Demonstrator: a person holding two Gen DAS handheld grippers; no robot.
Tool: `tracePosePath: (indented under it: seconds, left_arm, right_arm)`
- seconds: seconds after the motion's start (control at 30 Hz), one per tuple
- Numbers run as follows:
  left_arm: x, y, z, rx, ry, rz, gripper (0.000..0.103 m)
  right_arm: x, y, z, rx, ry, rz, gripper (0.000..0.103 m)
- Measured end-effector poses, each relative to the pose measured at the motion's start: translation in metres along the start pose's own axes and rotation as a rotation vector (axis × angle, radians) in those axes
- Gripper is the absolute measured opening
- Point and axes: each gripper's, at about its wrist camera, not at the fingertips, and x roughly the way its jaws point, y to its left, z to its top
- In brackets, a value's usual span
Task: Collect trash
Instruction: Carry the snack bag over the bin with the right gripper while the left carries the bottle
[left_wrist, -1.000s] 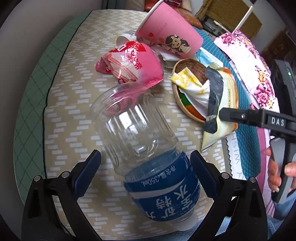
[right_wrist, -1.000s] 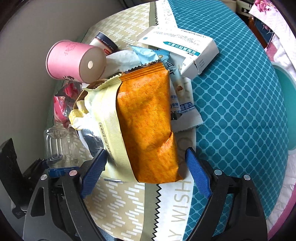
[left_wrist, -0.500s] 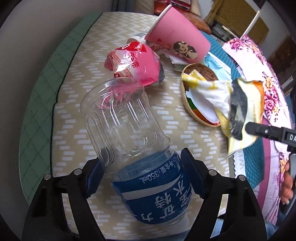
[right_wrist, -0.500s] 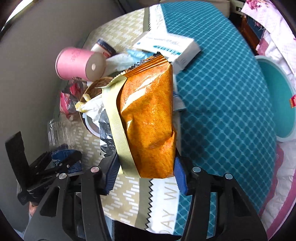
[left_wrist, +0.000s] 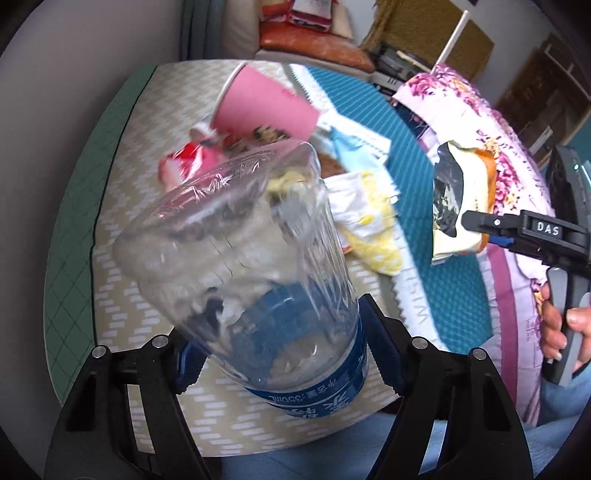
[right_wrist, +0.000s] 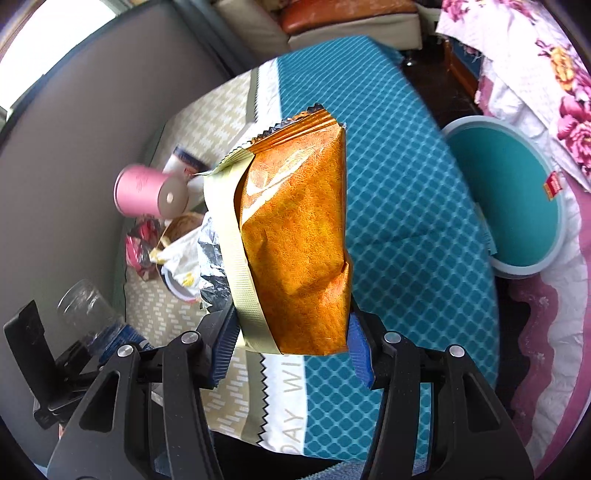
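A clear plastic bottle (left_wrist: 240, 236) with a blue label is tilted up off the table, base toward the camera. My left gripper (left_wrist: 277, 343) has its jaws closing, pads pressed on the labelled end. An orange and cream snack bag (right_wrist: 295, 240), silver inside, hangs clear above the table with my right gripper (right_wrist: 291, 350) shut on its lower end. From the left wrist view, the right gripper (left_wrist: 491, 230) holds the bag (left_wrist: 461, 206) at the right. The right wrist view catches the bottle (right_wrist: 85, 306) at lower left.
More litter is piled on the table: a tipped pink paper cup (left_wrist: 262, 107), a red wrapper (left_wrist: 192, 162) and a yellow-white wrapper (left_wrist: 365, 218). A teal patterned cloth (right_wrist: 406, 221) covers the right half. A round teal bin (right_wrist: 513, 206) stands beyond the table's right edge.
Both grippers went from open to closed on their items and rose. The bottle left the table and tipped upward. The snack bag came up off the pile.
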Motion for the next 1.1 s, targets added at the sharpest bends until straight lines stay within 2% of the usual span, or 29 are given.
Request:
tracePosePath:
  seconds: [0.2, 0.37, 0.73, 0.93, 1.1]
  left_arm:
    - [-0.006, -0.042, 0.033, 0.075, -0.049, -0.035, 0.075]
    - [0.004, -0.083, 0.064, 0.154, -0.074, -0.059, 0.075]
    - [0.082, -0.200, 0.127, 0.296, -0.003, -0.157, 0.075]
    - [0.127, -0.259, 0.143, 0.370, 0.040, -0.181, 0.075]
    - [0.156, -0.289, 0.152, 0.404, 0.062, -0.181, 0.075]
  right_arm:
    - [-0.027, -0.037, 0.009, 0.078, -0.079, -0.007, 0.050]
    - [-0.059, -0.077, 0.021, 0.155, -0.174, -0.035, 0.050]
    - [-0.097, -0.173, 0.034, 0.317, -0.286, -0.111, 0.050]
    - [-0.104, -0.217, 0.036, 0.381, -0.307, -0.151, 0.050]
    - [-0.106, -0.247, 0.039, 0.431, -0.310, -0.174, 0.050]
